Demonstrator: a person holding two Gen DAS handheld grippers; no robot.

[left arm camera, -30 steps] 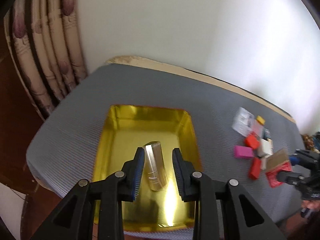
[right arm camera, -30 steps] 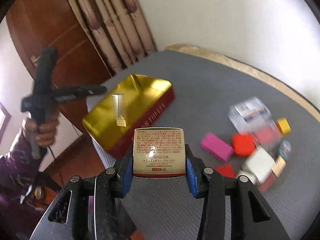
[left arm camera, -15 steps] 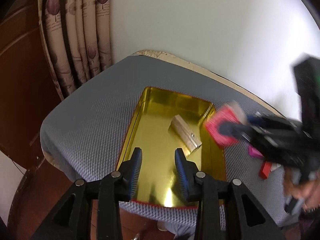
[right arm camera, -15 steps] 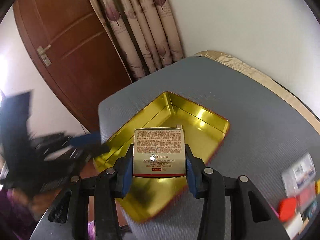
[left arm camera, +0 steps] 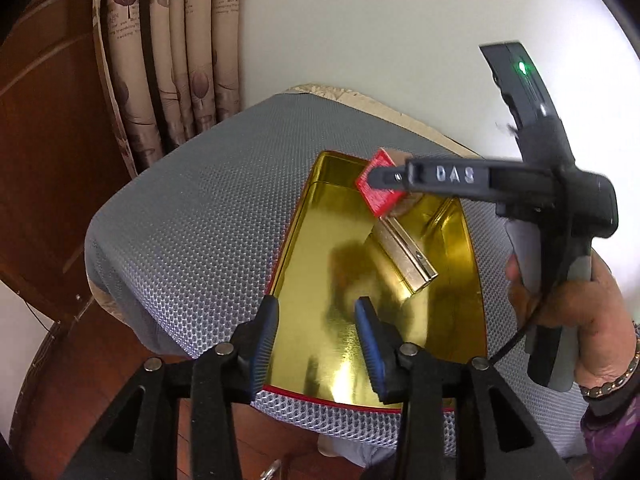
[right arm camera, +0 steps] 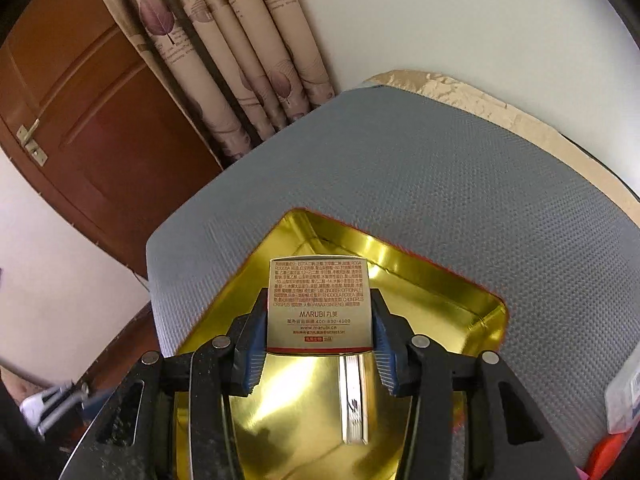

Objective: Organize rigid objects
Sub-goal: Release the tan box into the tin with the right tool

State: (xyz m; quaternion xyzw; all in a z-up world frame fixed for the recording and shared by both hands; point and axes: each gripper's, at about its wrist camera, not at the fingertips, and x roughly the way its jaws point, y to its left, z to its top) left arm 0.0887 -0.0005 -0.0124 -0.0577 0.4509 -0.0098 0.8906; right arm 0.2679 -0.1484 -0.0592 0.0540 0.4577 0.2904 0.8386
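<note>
A gold tray [left arm camera: 320, 264] with a red rim lies on the grey mesh mat [left arm camera: 192, 220]. A slim silver-gold box [left arm camera: 404, 256] lies flat inside it. My left gripper [left arm camera: 316, 320] hangs over the tray's near end, jaws opening, nothing between them. My right gripper [right arm camera: 319, 298] is low over the tray [right arm camera: 432, 280], around a gold printed carton [right arm camera: 318, 304] with a red base [left arm camera: 378, 188]. Its jaws are opening, but the pads still look pressed on the carton's sides. The slim box [right arm camera: 354, 396] lies just under it.
A hand [left arm camera: 560, 300] holds the right gripper's handle beside the tray. A clear plastic case [right arm camera: 622, 392] and a red item [right arm camera: 608, 452] sit at the mat's right. Curtains [right arm camera: 240, 60] and a brown door [right arm camera: 92, 120] stand behind the mat's far corner.
My right gripper carried the carton from beside the loose pile to low over the tray. My left gripper drew back from the slim box, which stays in the tray, and its jaws widened.
</note>
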